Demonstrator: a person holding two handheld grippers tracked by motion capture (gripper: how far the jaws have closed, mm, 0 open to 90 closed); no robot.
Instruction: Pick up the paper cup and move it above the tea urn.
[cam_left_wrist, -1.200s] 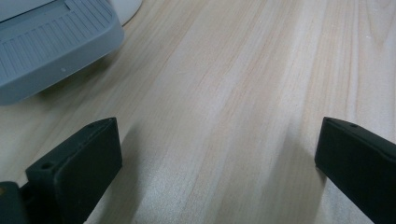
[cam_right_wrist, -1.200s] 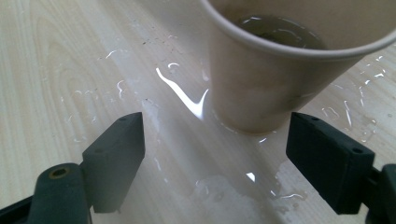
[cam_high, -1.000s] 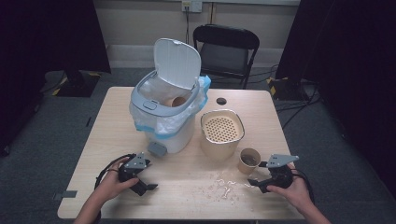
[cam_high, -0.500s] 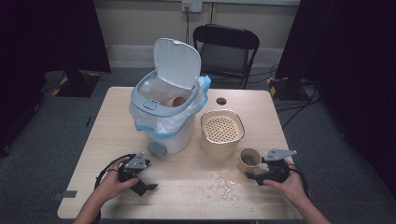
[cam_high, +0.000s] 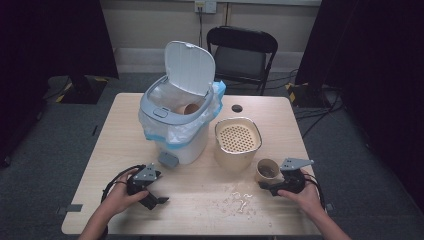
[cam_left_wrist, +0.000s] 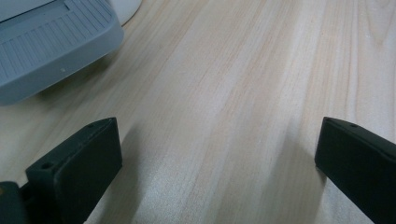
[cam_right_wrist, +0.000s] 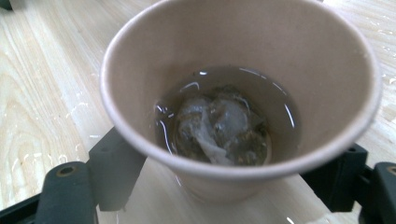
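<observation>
The right gripper (cam_high: 270, 187) has slid up to the paper cup (cam_right_wrist: 238, 102) near the table's (cam_high: 200, 220) front right; its closing jaws flank the cup, perhaps just touching.

right tool (cam_high: 267, 186) | at paper cup (cam_high: 267, 170) (jaws closing around it) | table (cam_high: 125, 130)
</observation>
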